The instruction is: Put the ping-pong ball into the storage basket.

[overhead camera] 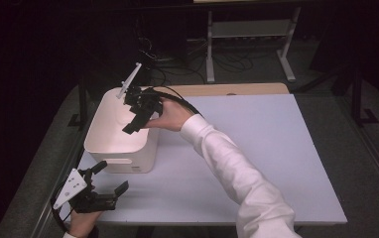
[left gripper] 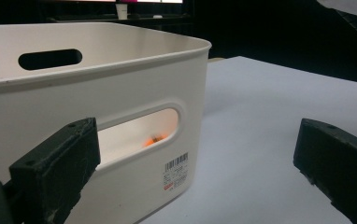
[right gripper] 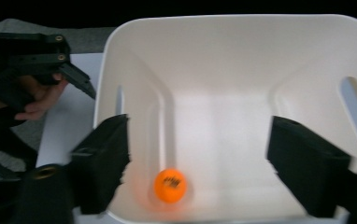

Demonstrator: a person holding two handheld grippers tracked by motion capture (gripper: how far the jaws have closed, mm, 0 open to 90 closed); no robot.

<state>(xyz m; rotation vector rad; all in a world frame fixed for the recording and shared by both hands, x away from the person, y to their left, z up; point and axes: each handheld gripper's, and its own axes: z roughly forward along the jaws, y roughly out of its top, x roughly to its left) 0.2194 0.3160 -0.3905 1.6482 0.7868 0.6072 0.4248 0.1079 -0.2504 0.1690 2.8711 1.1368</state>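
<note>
On the white desk (overhead camera: 257,148) my right tongs (right gripper: 197,163) hang wide over the bin (right gripper: 223,60), orange ball (right gripper: 170,185) straight below; left tongs (overhead camera: 109,176) wide too

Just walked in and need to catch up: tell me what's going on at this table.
A person works at a white table with tongs in each hand. The right tongs hang open over a white bin at the table's left side, and an orange ball lies on the bin's floor, free of the jaws. The left tongs are open too, low beside the bin's near handle slot, holding nothing.
</note>
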